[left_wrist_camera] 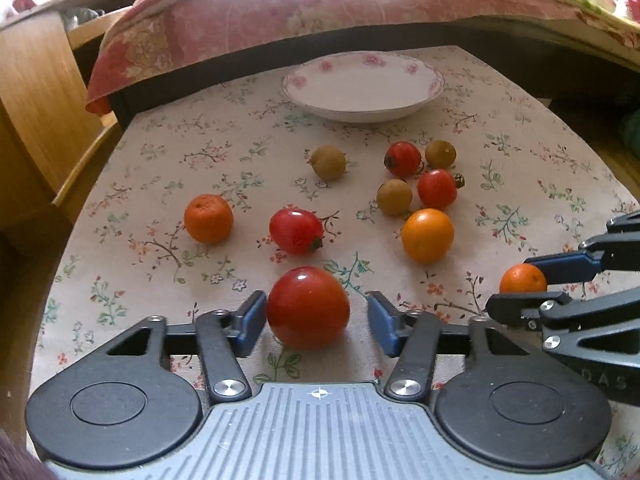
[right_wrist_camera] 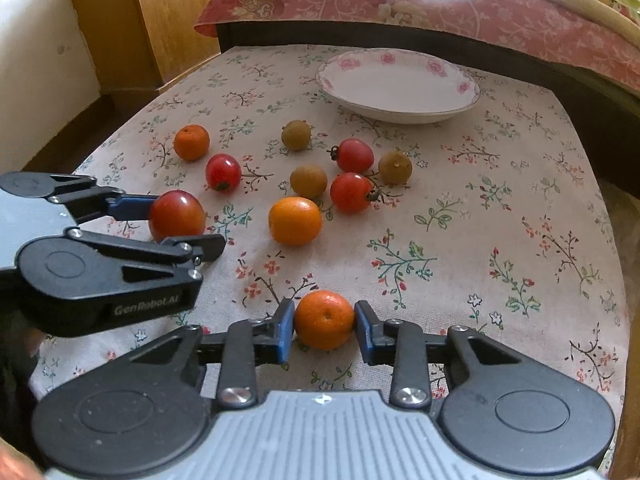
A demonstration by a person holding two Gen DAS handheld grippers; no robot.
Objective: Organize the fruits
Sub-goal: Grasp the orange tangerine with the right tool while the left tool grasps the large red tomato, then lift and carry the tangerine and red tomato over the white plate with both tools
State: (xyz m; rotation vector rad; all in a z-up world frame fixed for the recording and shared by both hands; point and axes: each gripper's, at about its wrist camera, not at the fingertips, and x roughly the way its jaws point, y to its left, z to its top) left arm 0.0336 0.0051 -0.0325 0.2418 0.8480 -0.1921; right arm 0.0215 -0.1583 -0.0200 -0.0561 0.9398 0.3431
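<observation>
My left gripper (left_wrist_camera: 317, 318) is open around a big red tomato (left_wrist_camera: 307, 307) that sits on the cloth; the left pad touches it and the right pad stands a little off. My right gripper (right_wrist_camera: 324, 330) is shut on a small mandarin (right_wrist_camera: 324, 319), both blue pads against its sides, low over the table. Farther out lie two more mandarins (left_wrist_camera: 208, 218) (left_wrist_camera: 427, 235), three small tomatoes (left_wrist_camera: 296, 231) (left_wrist_camera: 403, 158) (left_wrist_camera: 437, 189) and three brown longans (left_wrist_camera: 328, 162) (left_wrist_camera: 394, 197) (left_wrist_camera: 440, 154). An empty floral plate (left_wrist_camera: 424, 98) stands at the back.
The round table wears a floral cloth (right_wrist_camera: 500, 208), bare on its right half. A bed with a red quilt (left_wrist_camera: 280, 12) runs behind the table. Wooden furniture (left_wrist_camera: 36, 92) stands on the left. The two grippers sit side by side at the near edge.
</observation>
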